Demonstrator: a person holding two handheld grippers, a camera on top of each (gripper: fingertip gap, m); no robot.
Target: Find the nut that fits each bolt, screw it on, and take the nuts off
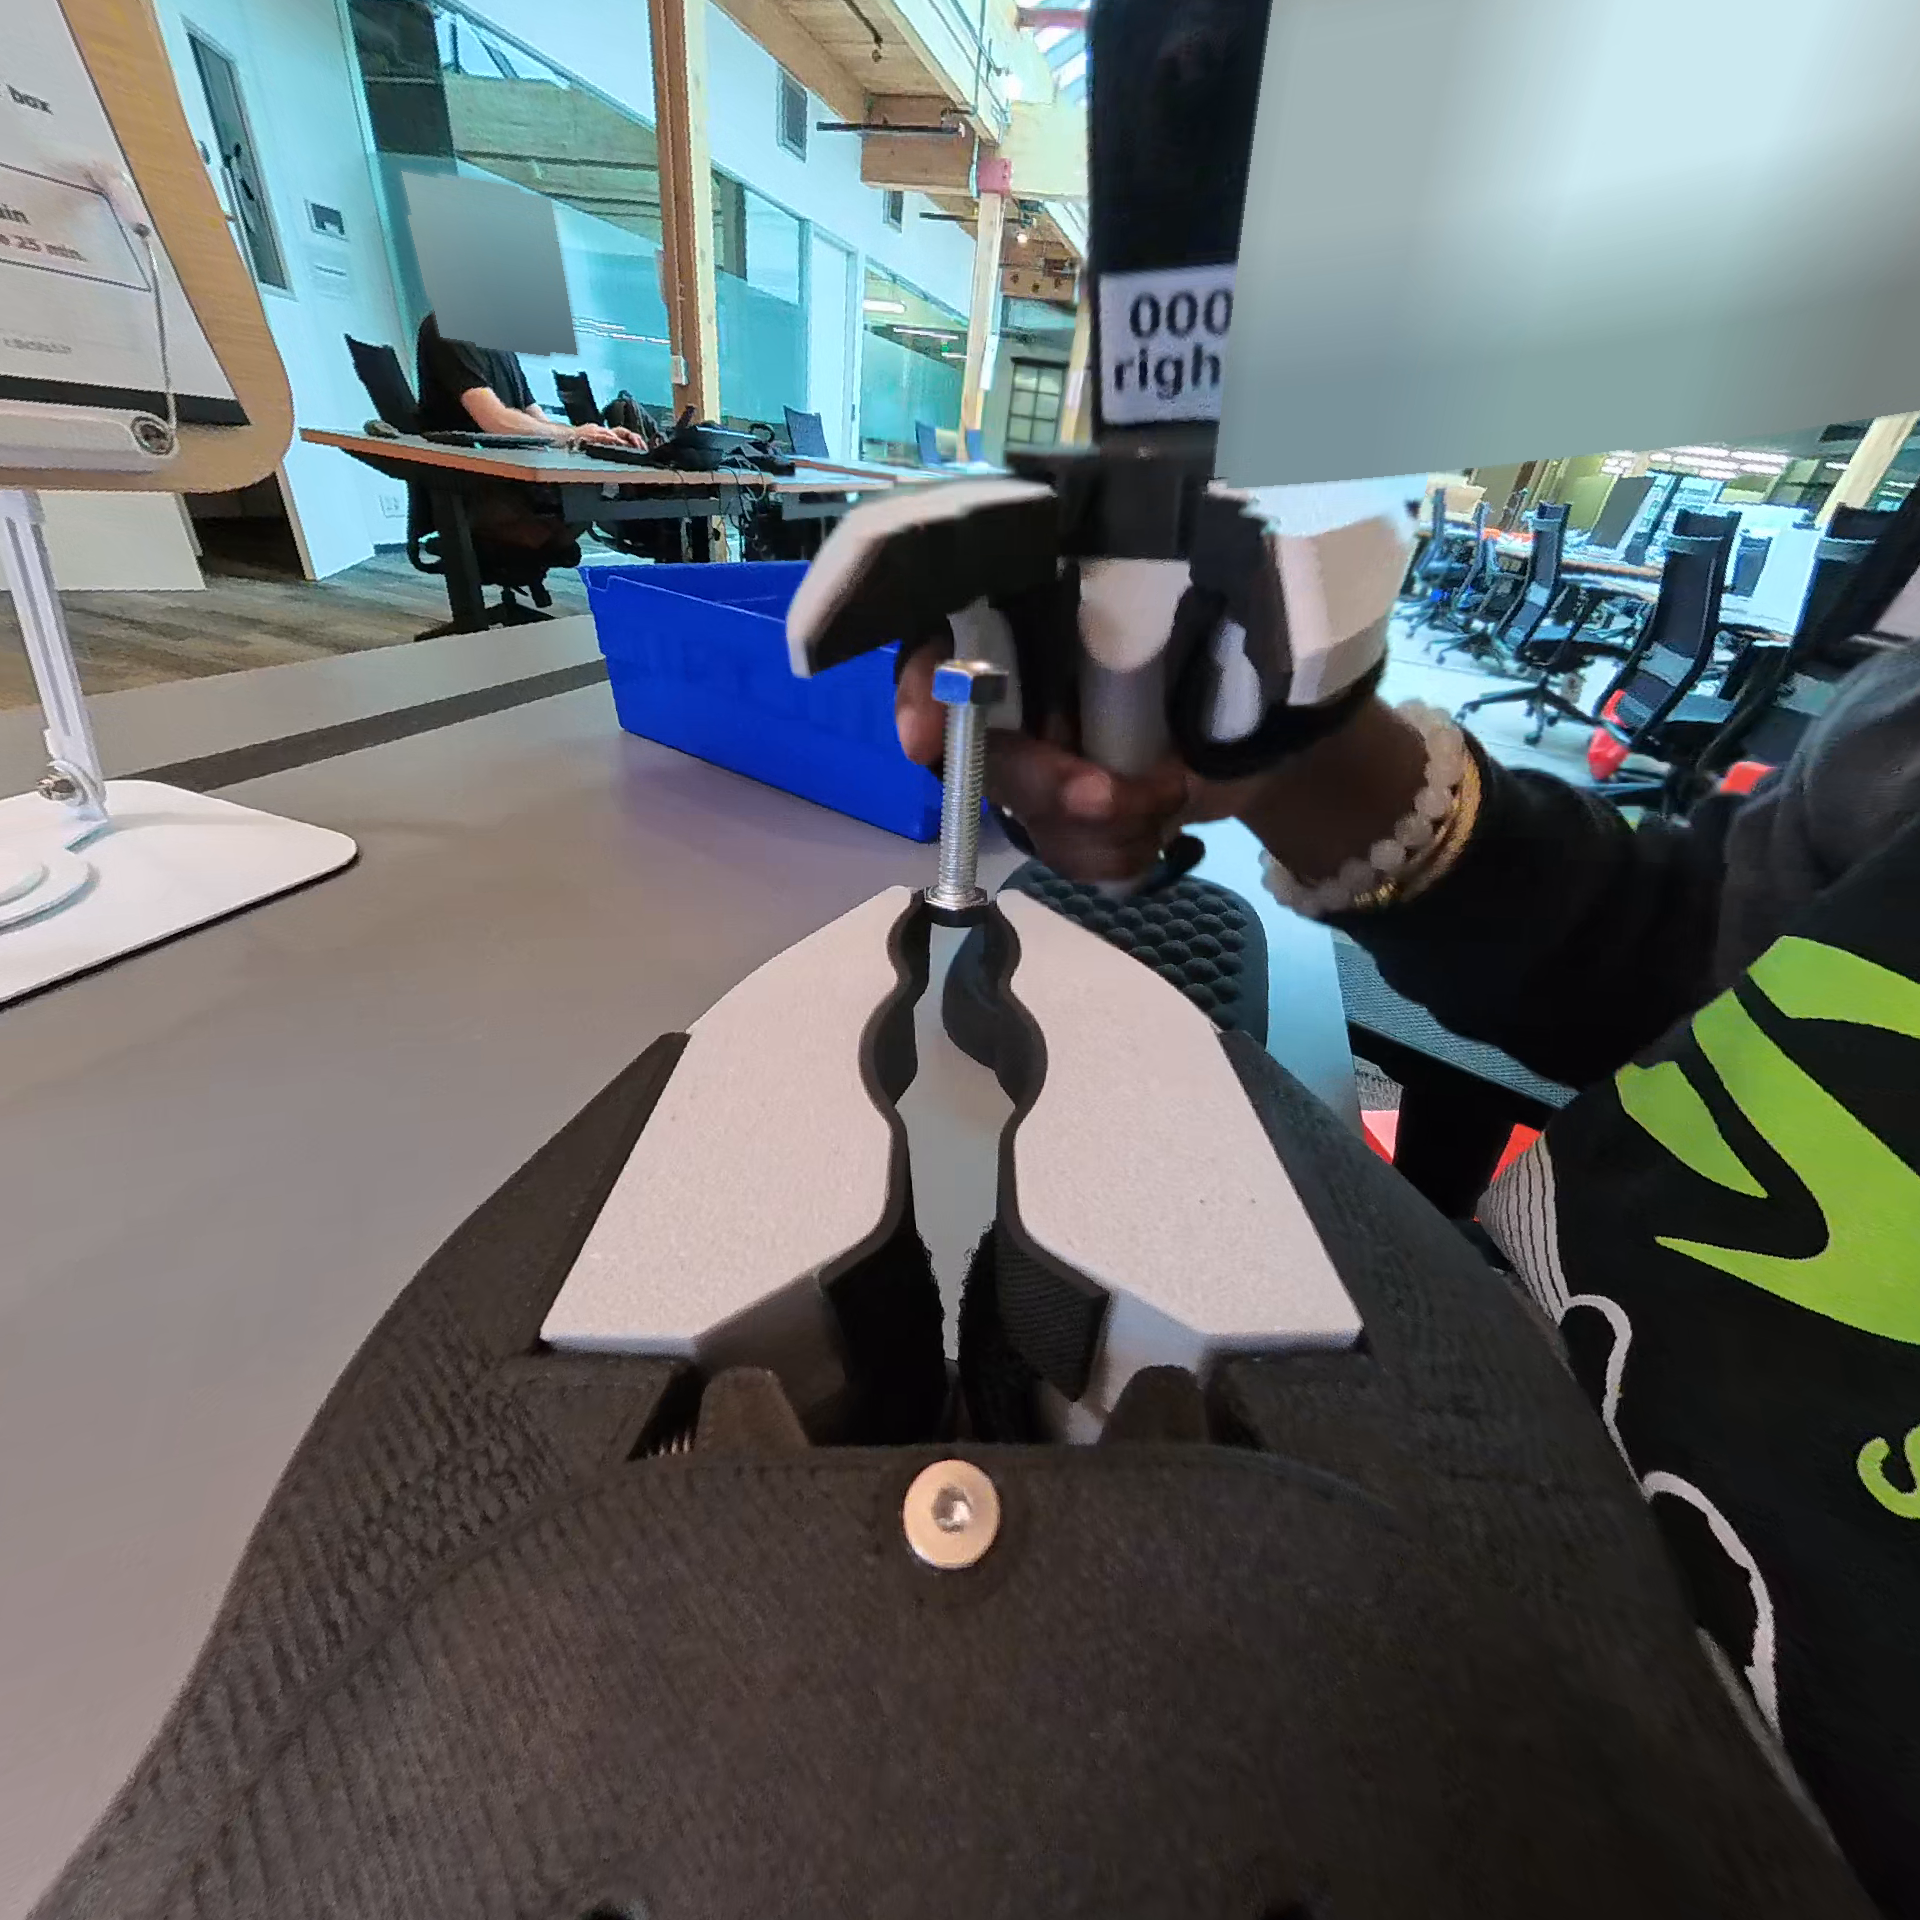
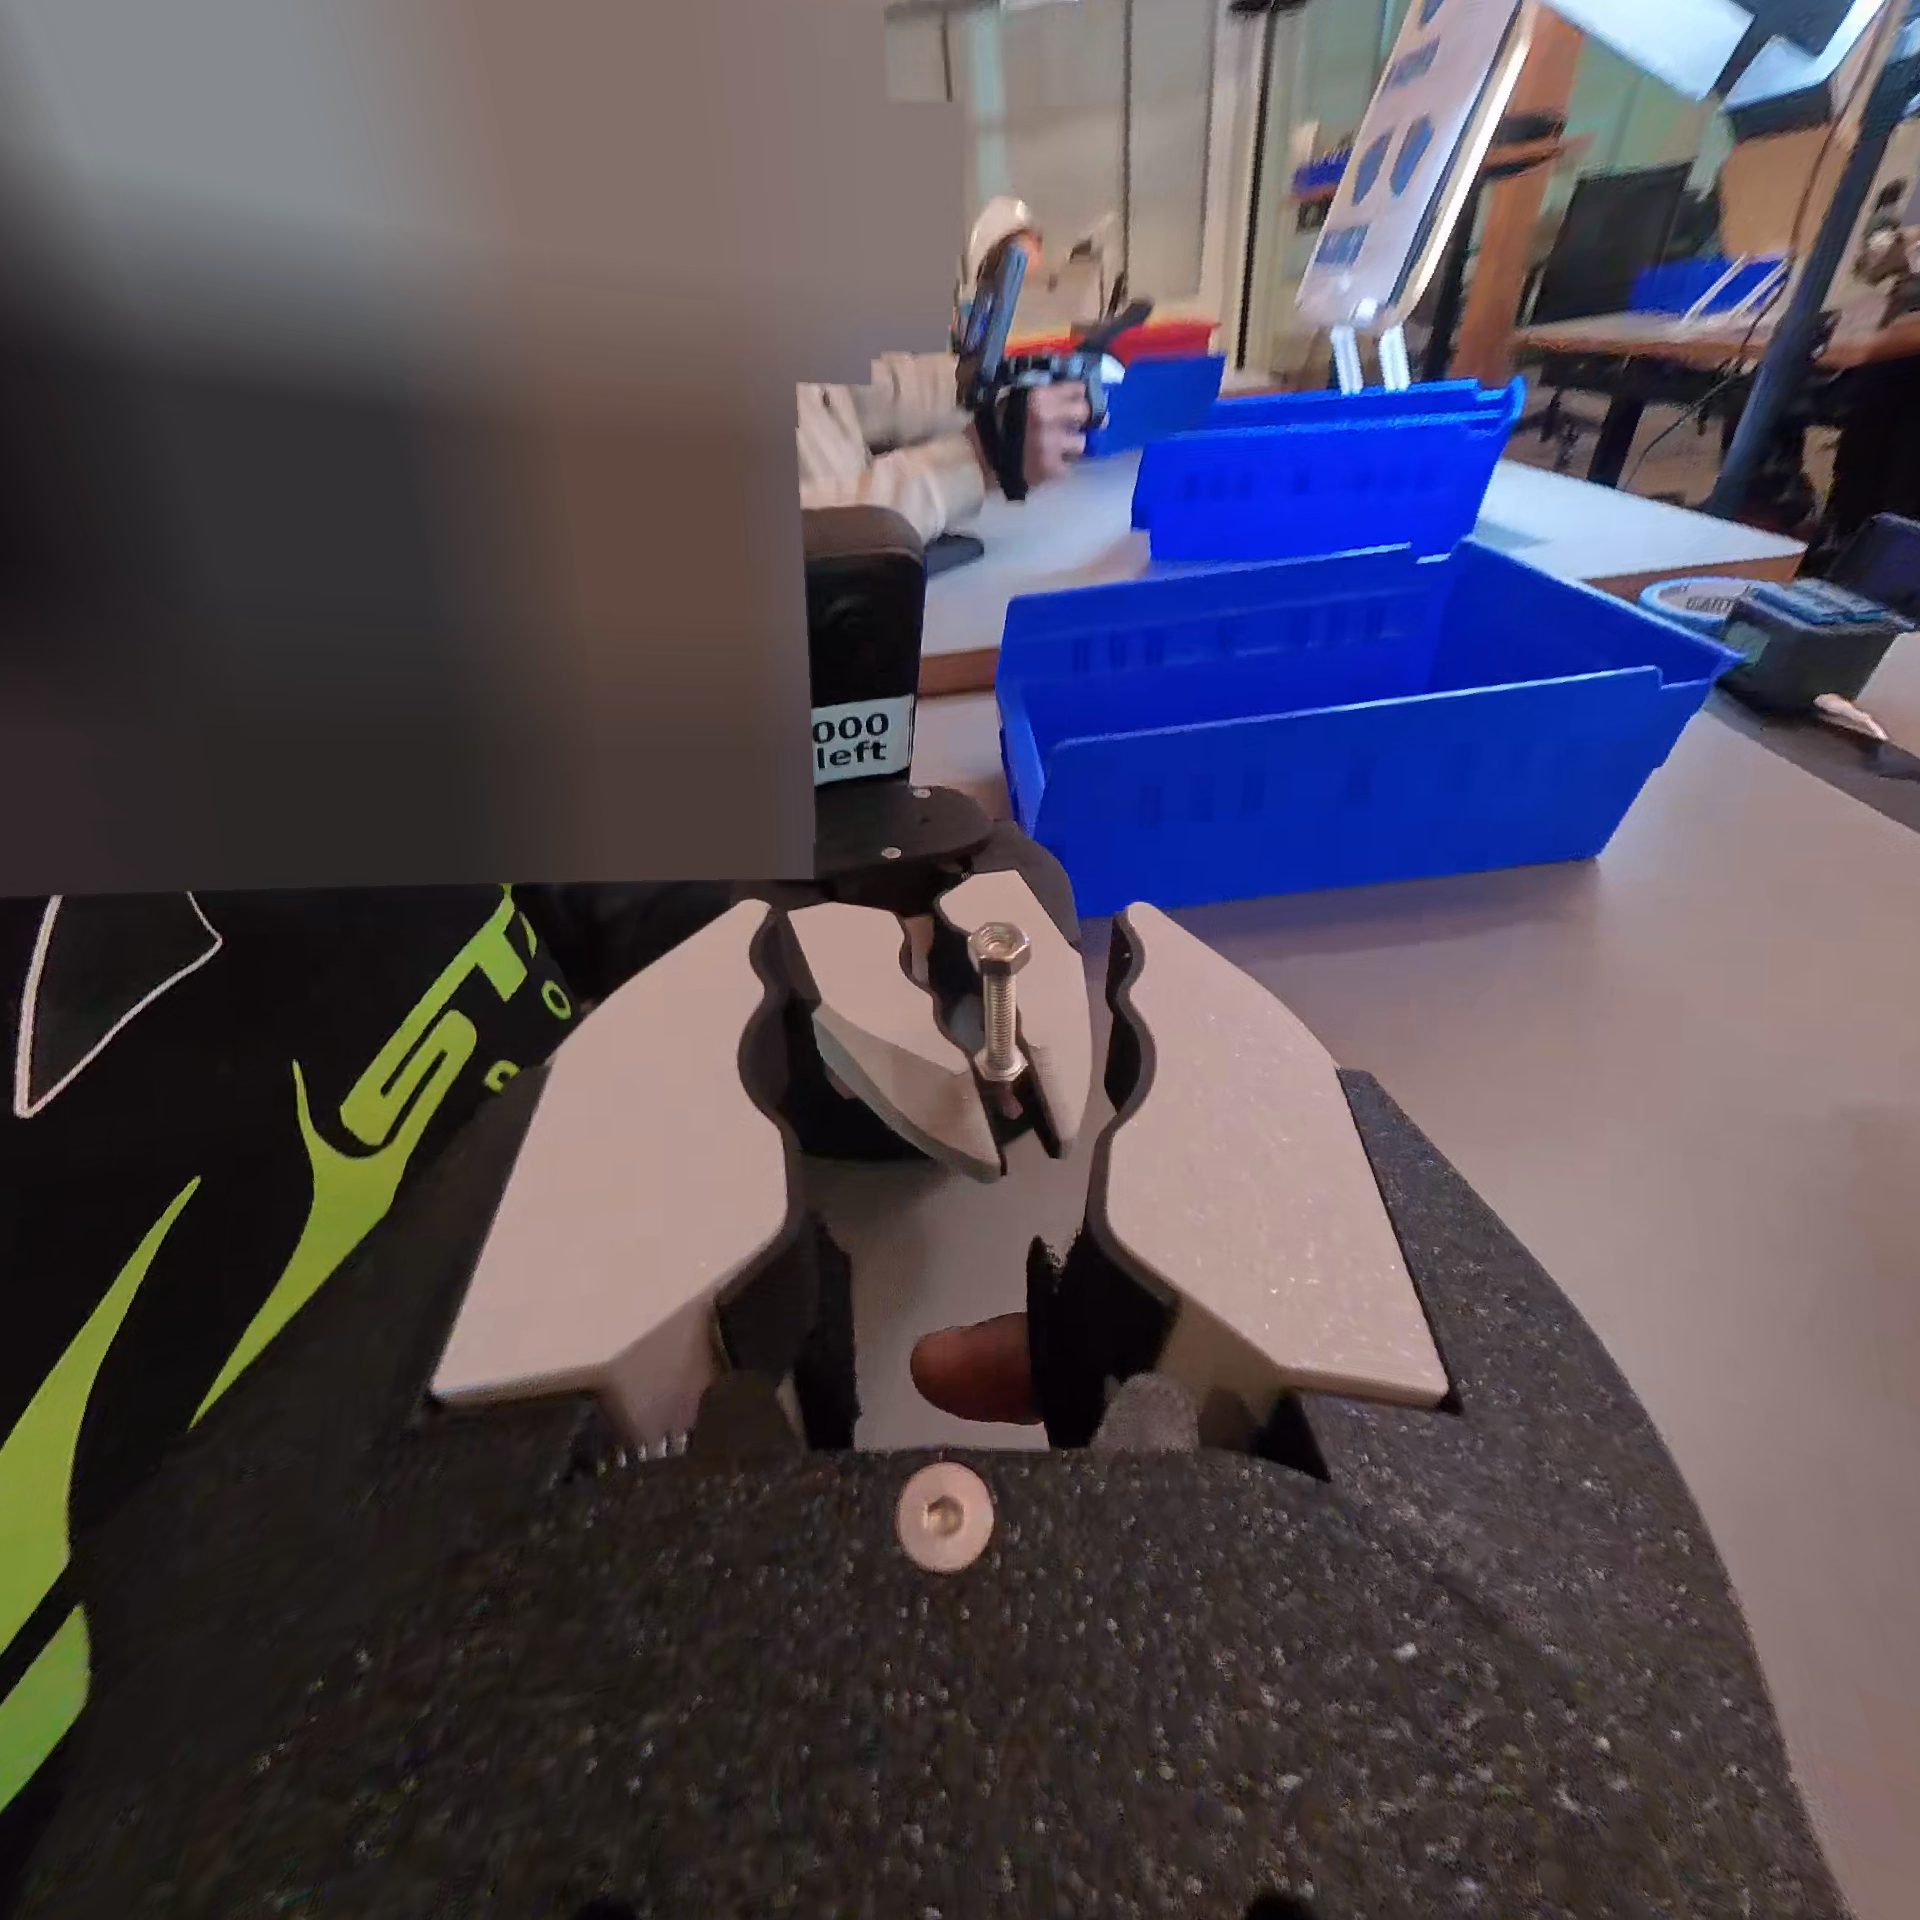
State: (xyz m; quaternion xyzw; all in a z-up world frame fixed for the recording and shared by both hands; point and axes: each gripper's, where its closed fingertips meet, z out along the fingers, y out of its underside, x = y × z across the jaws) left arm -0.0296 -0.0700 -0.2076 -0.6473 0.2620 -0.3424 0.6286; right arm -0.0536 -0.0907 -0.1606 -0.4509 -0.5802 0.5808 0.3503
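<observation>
Grey tabletop (image 1: 416,935) stretched past a blue bin (image 2: 1351,748). Left gripper (image 1: 956,914) pinched the bolt (image 1: 961,790) upright by its lower end; right gripper (image 2: 935,1091) gaped empty beside the nut (image 1: 977,686) — a clumsy grab might cross-thread it.

We have the left gripper (image 1: 958,909) low over the table (image 1: 416,987), its tips pinching the lower end of the bolt (image 1: 961,790), which stands upright above them. A nut (image 2: 1000,1062) sits on the thread just above those tips. The right gripper (image 1: 977,665) hangs behind the bolt's top end, its fingers spread apart. Beyond both, a bin (image 1: 748,675) rests on the table. Far left on the table stands a tablet stand (image 1: 156,852). The person's sleeve (image 1: 1558,883) comes in from our right.
</observation>
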